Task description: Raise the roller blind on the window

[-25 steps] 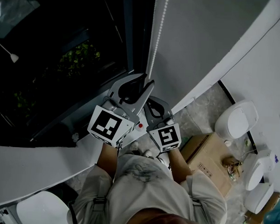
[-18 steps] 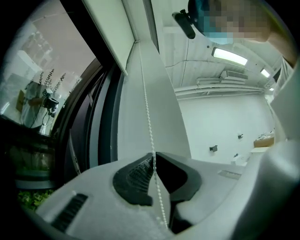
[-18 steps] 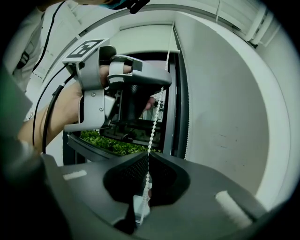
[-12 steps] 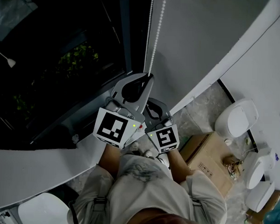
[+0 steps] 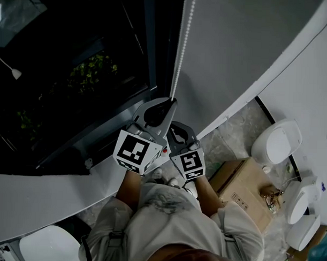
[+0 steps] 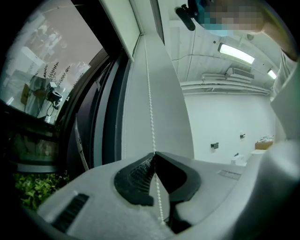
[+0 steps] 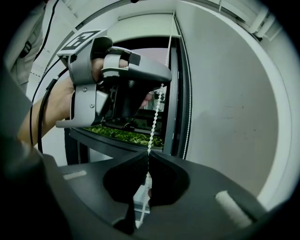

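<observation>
The white bead chain point(image 5: 180, 47) hangs down beside the grey roller blind point(image 5: 236, 44), in front of the dark window point(image 5: 75, 54). My left gripper point(image 5: 172, 101) is the higher one; its jaws are closing and its pads pinch the bead chain point(image 6: 149, 93) at the tips point(image 6: 154, 153). Just below and to the right, my right gripper point(image 5: 173, 128) is shut on the same bead chain point(image 7: 154, 122), which runs taut from its tips point(image 7: 148, 153) up to the left gripper point(image 7: 161, 84). A second strand of the chain hangs along the blind's edge.
The grey window sill point(image 5: 43, 187) curves across below the window. On the floor at the right lie a cardboard box point(image 5: 247, 184) and several white fixtures point(image 5: 275, 139). A white seat point(image 5: 47, 246) sits at the bottom left. Green plants show outside the glass.
My left gripper's jaws, wide open around the chain a second ago, have closed onto it. The right gripper has shifted up and left, closer under the left one.
</observation>
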The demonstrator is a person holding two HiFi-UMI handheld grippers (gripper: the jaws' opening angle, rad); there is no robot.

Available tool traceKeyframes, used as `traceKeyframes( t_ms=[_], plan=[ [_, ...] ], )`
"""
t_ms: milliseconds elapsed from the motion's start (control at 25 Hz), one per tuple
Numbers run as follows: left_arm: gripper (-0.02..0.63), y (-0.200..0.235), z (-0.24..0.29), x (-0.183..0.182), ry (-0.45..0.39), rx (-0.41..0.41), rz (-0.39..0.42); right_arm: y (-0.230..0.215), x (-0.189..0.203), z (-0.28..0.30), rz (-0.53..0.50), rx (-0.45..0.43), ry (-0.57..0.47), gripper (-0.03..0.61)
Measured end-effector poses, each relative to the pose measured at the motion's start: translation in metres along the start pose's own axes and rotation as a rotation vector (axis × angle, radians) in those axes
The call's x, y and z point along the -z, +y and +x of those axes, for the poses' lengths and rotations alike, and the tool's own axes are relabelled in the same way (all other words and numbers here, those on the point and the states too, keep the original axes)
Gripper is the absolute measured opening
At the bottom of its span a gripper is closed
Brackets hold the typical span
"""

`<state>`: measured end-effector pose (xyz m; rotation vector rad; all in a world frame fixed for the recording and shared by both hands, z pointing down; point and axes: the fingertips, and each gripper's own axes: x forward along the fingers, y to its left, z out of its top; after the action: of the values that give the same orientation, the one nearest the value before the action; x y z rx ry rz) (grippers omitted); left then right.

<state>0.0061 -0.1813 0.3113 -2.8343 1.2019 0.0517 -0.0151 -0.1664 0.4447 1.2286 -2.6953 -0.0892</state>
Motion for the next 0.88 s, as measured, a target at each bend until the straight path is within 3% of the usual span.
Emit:
traceKeyframes(
  t_ms=[880],
  plan=[
    [0.014,-0.001,0.005,0.079,0.138,0.009,-0.065,0.003,0.078,0.011,0.02,-0.019,0.16,0.012]
  ],
)
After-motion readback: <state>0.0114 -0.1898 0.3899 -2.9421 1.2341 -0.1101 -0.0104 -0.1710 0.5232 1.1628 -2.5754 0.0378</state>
